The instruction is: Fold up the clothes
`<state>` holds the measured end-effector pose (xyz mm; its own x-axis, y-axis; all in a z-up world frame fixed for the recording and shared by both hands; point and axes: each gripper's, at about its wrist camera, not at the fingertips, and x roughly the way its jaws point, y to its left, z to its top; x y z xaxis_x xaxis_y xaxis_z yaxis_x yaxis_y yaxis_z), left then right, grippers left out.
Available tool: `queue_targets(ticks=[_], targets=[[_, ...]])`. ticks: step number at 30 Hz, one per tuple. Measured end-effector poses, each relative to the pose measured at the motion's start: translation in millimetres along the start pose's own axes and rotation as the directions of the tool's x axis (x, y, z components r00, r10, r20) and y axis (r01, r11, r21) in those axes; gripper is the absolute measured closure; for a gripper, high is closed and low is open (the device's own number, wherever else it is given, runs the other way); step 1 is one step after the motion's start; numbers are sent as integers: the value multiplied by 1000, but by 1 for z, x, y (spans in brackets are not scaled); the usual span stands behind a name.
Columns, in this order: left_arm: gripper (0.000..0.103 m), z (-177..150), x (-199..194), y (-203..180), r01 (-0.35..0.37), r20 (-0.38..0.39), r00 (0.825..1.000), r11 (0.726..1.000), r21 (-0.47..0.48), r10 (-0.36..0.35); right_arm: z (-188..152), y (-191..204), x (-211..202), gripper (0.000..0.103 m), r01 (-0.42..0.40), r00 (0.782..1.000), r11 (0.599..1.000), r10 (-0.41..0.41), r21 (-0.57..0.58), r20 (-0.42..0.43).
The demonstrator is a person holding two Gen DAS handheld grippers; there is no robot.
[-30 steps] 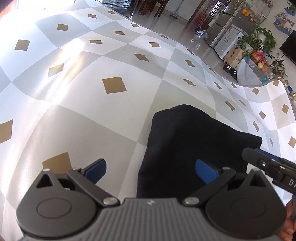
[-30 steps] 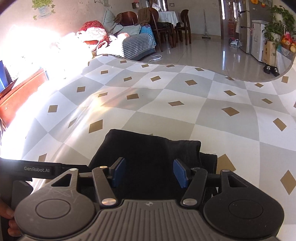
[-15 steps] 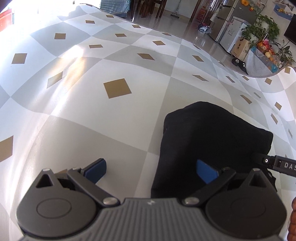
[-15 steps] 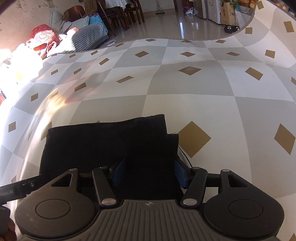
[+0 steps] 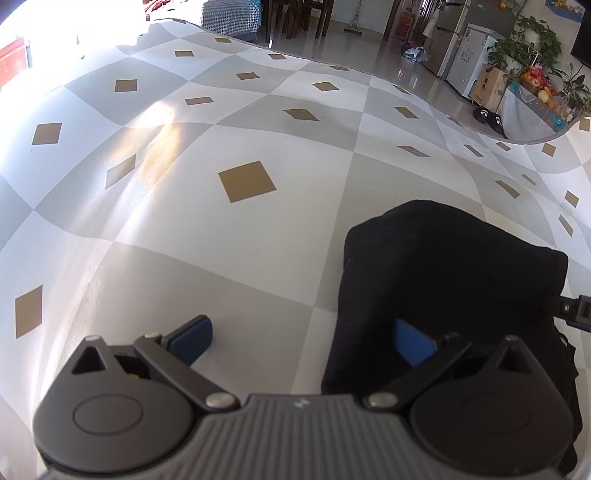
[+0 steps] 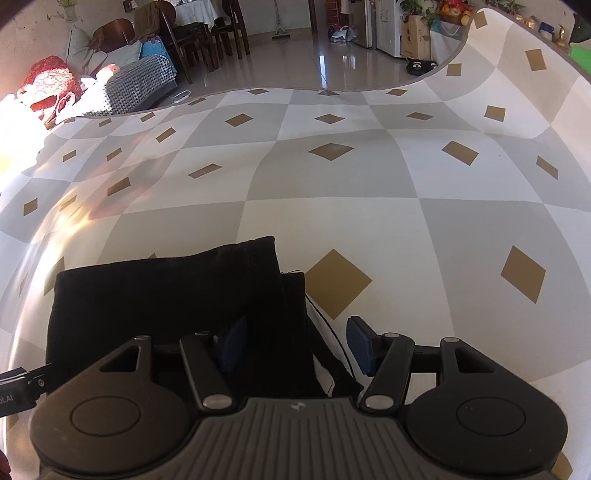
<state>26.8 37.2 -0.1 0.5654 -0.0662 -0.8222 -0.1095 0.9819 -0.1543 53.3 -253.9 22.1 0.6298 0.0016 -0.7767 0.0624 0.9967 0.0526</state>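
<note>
A black garment (image 5: 450, 273) lies folded into a thick block on the checked tablecloth (image 5: 221, 229). My left gripper (image 5: 301, 341) is open over the block's left edge, with its right finger above the cloth and its left finger above bare tablecloth. In the right wrist view the same black garment (image 6: 166, 299) fills the lower left. My right gripper (image 6: 295, 345) is open astride the block's right edge, where a thin layer and a strip of white lining stick out. Neither gripper holds anything.
The table carries a grey and white checked cloth with gold diamonds (image 6: 336, 282). Beyond its far edge are a shiny floor, dining chairs (image 6: 207, 33), a sofa with cushions (image 6: 122, 74), a fridge (image 5: 469, 55) and plants (image 5: 532, 40).
Both grippers have drifted outward over the garment's edges: the left one to the left, the right one to the right. The right gripper has opened wider. The garment stays folded and still.
</note>
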Motion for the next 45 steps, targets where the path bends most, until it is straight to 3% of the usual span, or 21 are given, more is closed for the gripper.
queue_targets(ticks=[3,9,18,21,25,34,45], targets=[[0,1,-2,4,-16,-10,1000,1000,-24,16,3,-4,-9,46,38,999,999,-38,3,25],[0,5,-17,9,10,-2,1000,998,-58,-10,0,-14,-27,46,-5,1000,999,3,52,27],[0,-7,-45,-9,135,-13,991,991,25,-134,-26,-6,-57,46,-174,985,984,173,29,25],[0,-16,-49,-14,144,-25,989,988,53,-143,-42,-4,-59,46,-254,967,964,255,73,-5],[0,-29,-51,-15,144,-53,989,988,62,-141,-58,0,-59,46,-294,954,951,298,97,-37],[0,-49,-46,2,49,-123,992,997,53,-42,-77,13,-52,46,-233,969,972,234,15,-81],[0,-67,-58,4,26,-135,991,990,136,-8,-84,32,-50,40,-179,982,977,169,-116,-87]])
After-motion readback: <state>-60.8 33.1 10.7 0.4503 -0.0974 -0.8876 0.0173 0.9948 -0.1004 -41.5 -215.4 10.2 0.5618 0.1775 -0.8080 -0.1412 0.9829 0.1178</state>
